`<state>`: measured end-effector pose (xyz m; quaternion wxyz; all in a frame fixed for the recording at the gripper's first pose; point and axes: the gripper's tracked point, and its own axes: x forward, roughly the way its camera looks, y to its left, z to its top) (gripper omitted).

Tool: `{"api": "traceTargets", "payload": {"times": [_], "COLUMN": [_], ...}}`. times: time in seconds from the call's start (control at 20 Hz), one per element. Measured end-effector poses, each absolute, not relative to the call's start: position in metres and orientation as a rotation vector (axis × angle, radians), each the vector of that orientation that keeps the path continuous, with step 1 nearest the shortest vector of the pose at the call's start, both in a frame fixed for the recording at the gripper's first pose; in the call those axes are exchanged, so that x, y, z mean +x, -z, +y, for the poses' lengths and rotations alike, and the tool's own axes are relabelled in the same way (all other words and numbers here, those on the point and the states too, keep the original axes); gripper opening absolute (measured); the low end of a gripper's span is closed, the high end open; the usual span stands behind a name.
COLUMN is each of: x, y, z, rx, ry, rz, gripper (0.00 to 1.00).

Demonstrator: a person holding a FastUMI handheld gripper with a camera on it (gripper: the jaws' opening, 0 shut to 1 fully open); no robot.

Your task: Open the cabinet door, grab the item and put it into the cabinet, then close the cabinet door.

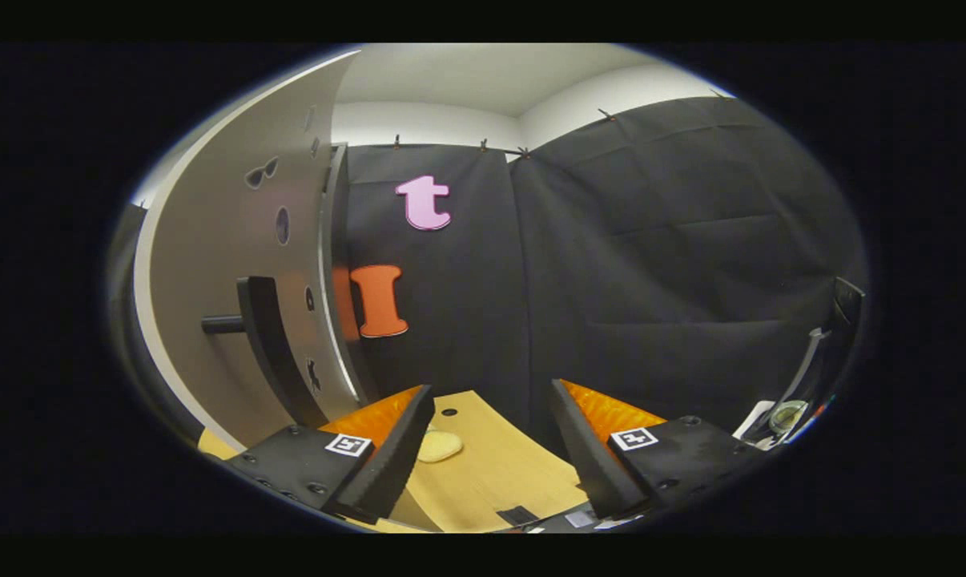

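Door swung open at left with its handle facing in; gripper empty, fingers apart over the table; item, pale and flattish, lies just ahead, nearer the left finger, long axis roughly crosswise.

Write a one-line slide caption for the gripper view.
Open gripper above the wooden table, a pale item lying ahead between its fingers, the cabinet door with its dark handle alongside.

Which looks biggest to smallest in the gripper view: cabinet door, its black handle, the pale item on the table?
1. Cabinet door
2. Black handle
3. Pale item, lying beyond the open gripper

Camera nearness skews these.
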<state>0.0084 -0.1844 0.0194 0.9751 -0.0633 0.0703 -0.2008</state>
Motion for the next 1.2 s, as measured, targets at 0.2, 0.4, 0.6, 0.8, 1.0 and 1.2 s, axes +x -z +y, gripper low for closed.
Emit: {"api": "traceTargets", "payload": {"times": [0.2,0.4,0.6,0.8,1.0,1.2], "x": [0.007,0.005,0.004,0.008,0.019,0.042], "y": [-0.018,-0.012,-0.004,0.007,0.022,0.034], "z": [-0.171,-0.141,-0.102,-0.059,-0.012,0.042], "rx": [-0.159,-0.129,-0.131,-0.126,-0.1,-0.124], "ry": [0.401,0.364,0.344,0.304,0.241,0.161], "rz": [0.142,0.147,0.146,0.152,0.163,0.17], "gripper": [0.92,0.91,0.91,0.91,0.91,0.92]}}
